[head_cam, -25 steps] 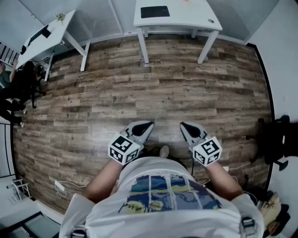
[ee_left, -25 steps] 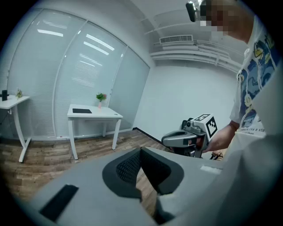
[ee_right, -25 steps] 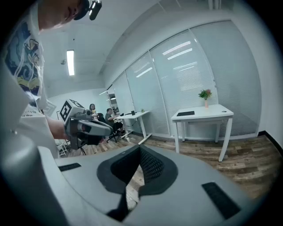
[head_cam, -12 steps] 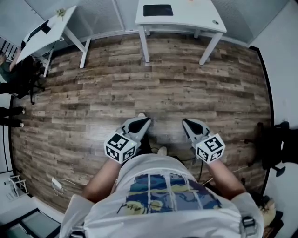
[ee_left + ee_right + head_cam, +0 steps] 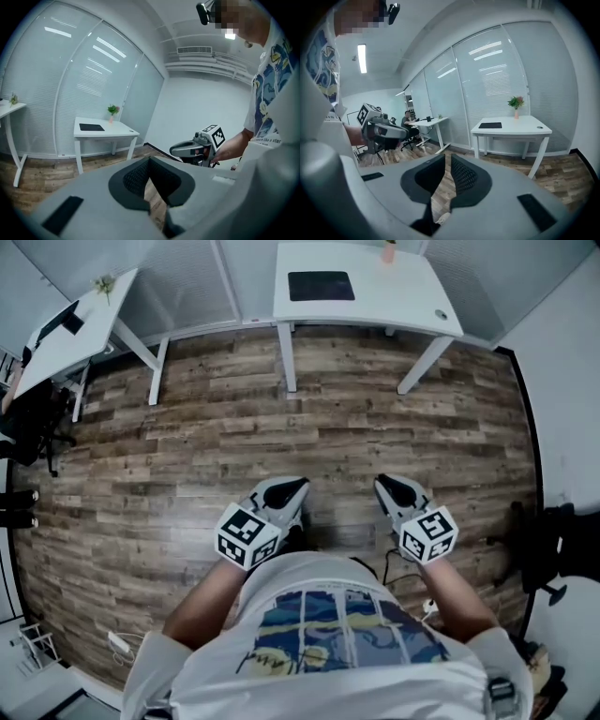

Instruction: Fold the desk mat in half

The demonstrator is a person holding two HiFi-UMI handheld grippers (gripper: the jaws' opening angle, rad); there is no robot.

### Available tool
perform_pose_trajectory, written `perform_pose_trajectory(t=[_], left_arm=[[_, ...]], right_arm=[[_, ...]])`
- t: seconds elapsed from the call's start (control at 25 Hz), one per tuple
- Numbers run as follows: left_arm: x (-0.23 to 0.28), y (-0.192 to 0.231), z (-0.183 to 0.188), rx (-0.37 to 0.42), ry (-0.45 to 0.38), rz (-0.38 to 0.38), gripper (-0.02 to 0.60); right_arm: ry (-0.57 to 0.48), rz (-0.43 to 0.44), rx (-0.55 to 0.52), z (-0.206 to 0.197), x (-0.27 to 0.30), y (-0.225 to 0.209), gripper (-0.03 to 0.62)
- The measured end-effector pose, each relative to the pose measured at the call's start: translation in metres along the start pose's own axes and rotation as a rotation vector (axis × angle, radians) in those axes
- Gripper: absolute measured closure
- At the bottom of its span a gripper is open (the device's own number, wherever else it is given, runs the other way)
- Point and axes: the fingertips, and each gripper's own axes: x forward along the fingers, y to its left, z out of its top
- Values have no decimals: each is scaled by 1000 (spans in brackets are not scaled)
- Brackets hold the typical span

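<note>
Floor is open all the way to the desk. On the desk: desk mat left of centre, plant pot at rear edge, right half mostly bare. Second desk far left, chair far right.

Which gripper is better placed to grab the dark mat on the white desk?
Left, but only slightly. The dark rectangular desk mat lies on the left half of the white desk, more in line with the left gripper. The right gripper, jaws opening and empty, is equally far.
</note>
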Motion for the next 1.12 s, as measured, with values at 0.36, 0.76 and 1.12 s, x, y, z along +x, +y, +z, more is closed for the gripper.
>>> perform_pose_trajectory(t=[0.36, 0.76, 1.12], left_arm=[[15, 118, 36, 9, 16, -10, 580], [85, 201, 82, 3, 23, 19, 580], [196, 269, 155, -11, 25, 52, 580]], right_arm=[[5, -27, -23, 67, 125, -44, 568], [-1, -50, 62, 106, 220, -159, 560], [65, -22, 112, 140, 325, -312, 553]])
